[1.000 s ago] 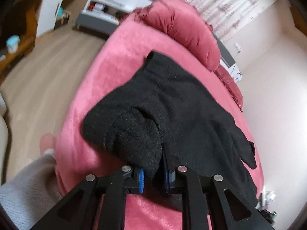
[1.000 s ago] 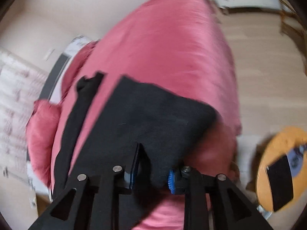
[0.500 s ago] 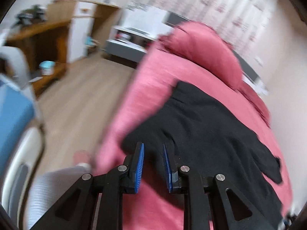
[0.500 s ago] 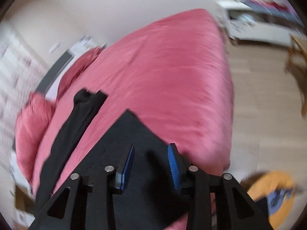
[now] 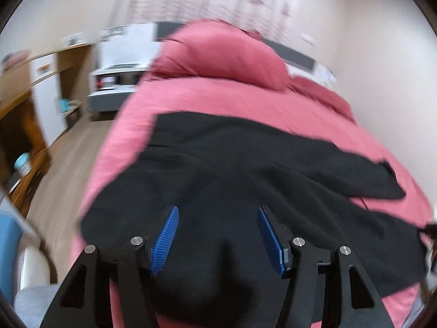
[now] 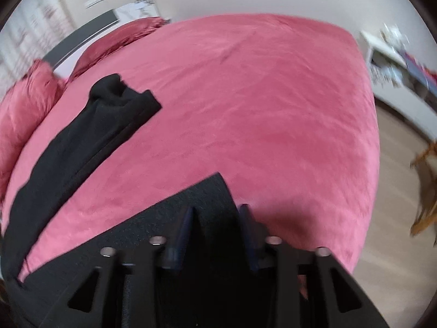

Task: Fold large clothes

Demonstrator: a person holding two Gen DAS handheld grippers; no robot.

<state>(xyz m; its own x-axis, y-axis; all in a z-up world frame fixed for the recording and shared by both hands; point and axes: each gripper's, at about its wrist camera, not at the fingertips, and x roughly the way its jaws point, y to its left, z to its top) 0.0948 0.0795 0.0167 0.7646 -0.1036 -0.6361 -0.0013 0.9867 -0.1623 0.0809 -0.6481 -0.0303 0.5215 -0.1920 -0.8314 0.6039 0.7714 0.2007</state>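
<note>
A large black knit garment (image 5: 245,169) lies spread on the pink bed (image 5: 131,125). One long sleeve (image 6: 68,150) stretches toward the pillows. My left gripper (image 5: 220,235) hovers over the garment's near part. Its jaws are opening and stand wide, blue pads (image 5: 169,235) apart, with nothing pinched between them. My right gripper (image 6: 215,224) is at a squared corner of the black fabric (image 6: 213,188) near the bed's front edge. Its jaws are closing, the blurred pads still stand apart, and black cloth fills the gap between them.
Pink pillows (image 5: 218,52) sit at the head of the bed by a dark headboard. Wood floor (image 5: 62,158) runs along the left side with a white nightstand (image 5: 114,82) and wooden shelves (image 5: 16,95). On the other side are a white unit (image 6: 396,63) and a wooden chair (image 6: 426,186).
Both grippers let go of the black garment, which now lies flatter on the bed. Both views swung and rolled. The left jaws have spread much wider.
</note>
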